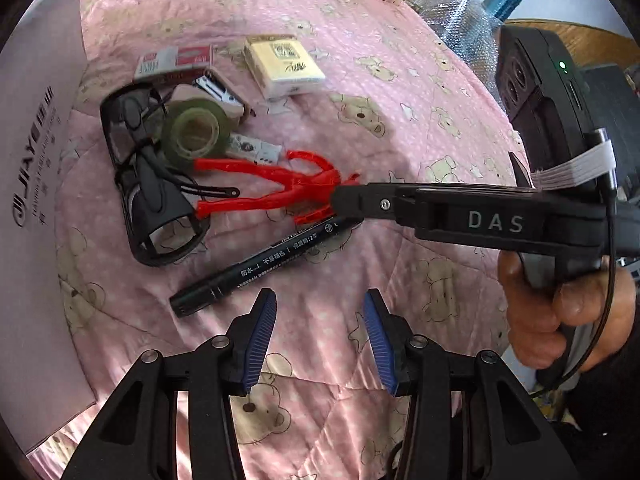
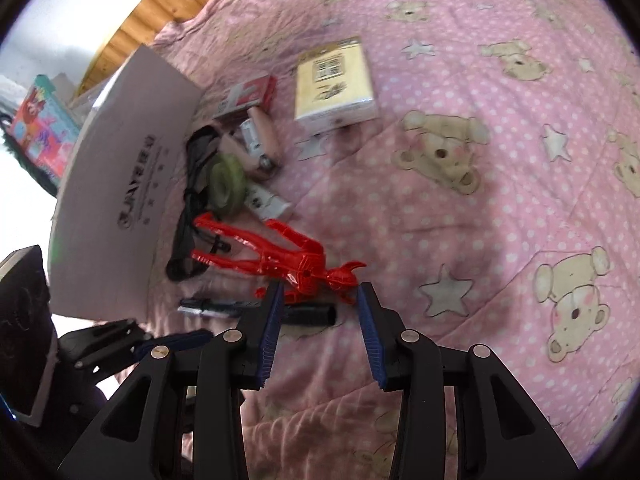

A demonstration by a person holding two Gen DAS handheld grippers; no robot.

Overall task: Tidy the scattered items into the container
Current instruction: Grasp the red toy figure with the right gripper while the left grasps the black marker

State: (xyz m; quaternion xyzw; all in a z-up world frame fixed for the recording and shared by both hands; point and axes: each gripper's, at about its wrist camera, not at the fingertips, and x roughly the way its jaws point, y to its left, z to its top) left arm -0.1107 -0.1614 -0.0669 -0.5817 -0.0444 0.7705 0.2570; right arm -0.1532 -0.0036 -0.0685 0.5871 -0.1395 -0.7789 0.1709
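Note:
A red plastic figure [image 1: 272, 188] [image 2: 280, 256] lies on the pink bear-print quilt [image 1: 400, 92] [image 2: 460, 208]. A black marker [image 1: 260, 264] [image 2: 308, 314] lies just in front of it. My right gripper [image 2: 320, 290] [image 1: 346, 200] is open, its blue pads on either side of the figure's head end, low over the marker. My left gripper [image 1: 320, 300] is open and empty, hovering short of the marker. The white cardboard box [image 1: 36, 160] [image 2: 128, 168] stands at the left of the pile.
Beside the box lie black glasses [image 1: 156, 184], a tape roll [image 1: 196, 130] [image 2: 228, 184], a pink shaver [image 1: 218, 94], a red-and-white pack [image 1: 176, 62] and a cream box [image 1: 284, 66] [image 2: 336, 80]. A bubble-wrapped bottle [image 1: 460, 20] sits at the quilt's far edge.

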